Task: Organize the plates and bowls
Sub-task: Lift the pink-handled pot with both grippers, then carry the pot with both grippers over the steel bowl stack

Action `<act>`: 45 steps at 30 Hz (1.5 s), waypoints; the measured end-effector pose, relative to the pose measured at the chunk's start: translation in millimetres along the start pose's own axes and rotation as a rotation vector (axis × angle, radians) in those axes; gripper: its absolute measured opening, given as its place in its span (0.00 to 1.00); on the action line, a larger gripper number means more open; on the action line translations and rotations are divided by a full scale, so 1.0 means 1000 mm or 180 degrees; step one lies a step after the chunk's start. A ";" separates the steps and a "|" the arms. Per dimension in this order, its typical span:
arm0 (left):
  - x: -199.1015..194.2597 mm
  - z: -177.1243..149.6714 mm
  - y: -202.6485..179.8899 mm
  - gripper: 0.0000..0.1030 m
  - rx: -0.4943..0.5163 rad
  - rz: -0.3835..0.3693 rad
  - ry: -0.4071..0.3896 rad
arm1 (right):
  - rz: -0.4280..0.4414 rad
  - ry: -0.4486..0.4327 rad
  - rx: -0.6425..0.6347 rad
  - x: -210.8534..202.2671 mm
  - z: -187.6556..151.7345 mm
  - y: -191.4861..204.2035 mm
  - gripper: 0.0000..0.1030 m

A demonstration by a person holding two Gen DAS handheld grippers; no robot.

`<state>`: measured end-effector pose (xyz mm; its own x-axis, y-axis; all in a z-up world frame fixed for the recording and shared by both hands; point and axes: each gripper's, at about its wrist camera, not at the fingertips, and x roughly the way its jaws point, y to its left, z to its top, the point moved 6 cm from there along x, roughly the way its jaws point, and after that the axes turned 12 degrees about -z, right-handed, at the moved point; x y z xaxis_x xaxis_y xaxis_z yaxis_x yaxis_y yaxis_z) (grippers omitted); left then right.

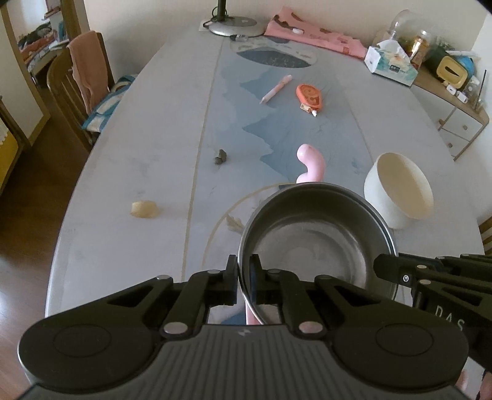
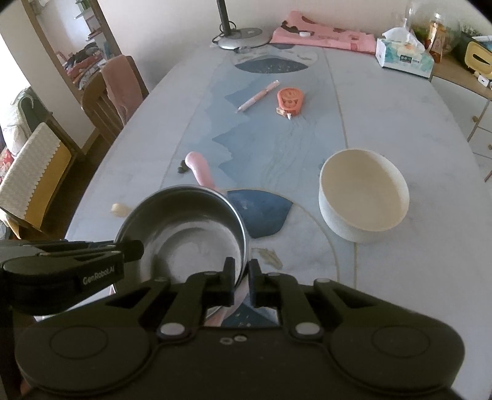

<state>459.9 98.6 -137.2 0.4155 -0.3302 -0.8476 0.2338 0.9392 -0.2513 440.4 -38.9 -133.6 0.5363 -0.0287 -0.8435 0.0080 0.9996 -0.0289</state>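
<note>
A steel bowl (image 1: 316,234) (image 2: 184,234) hangs tilted just above the patterned table (image 1: 123,246). Both grippers hold it by the rim. My left gripper (image 1: 244,264) is shut on the bowl's left rim, one pad inside and one outside. My right gripper (image 2: 242,267) is shut on the right rim in the same way. Each gripper shows in the other's view, the right gripper (image 1: 381,266) and the left gripper (image 2: 135,249). An empty cream bowl (image 1: 399,190) (image 2: 363,197) stands on the table to the right. A pink curved object (image 1: 310,163) (image 2: 200,169) lies behind and partly beneath the steel bowl.
Farther back lie a pink pen (image 1: 275,89), an orange tape dispenser (image 1: 309,97), a tissue box (image 1: 390,64), a lamp base (image 1: 236,26) and a pink cloth (image 1: 313,34). A yellowish lump (image 1: 144,209) and a dark scrap (image 1: 220,157) lie at the left. Chairs (image 1: 70,92) stand beside the left edge.
</note>
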 end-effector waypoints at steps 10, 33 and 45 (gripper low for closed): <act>-0.053 -0.022 -0.002 0.06 0.0066 -0.0064 -0.0113 | 0.0037 -0.0096 -0.0016 -0.048 -0.018 0.013 0.09; -0.123 -0.124 0.014 0.06 0.0060 -0.0009 -0.0040 | 0.0114 -0.0074 -0.0090 -0.110 -0.108 0.057 0.09; -0.131 -0.176 0.020 0.06 0.0025 0.0000 0.0071 | 0.0183 0.0086 -0.0055 -0.117 -0.156 0.066 0.09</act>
<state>255.3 177.1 -113.5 0.3958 -0.3280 -0.8578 0.2408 0.9384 -0.2477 246.7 28.6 -120.4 0.5125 0.0284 -0.8582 -0.0369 0.9993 0.0110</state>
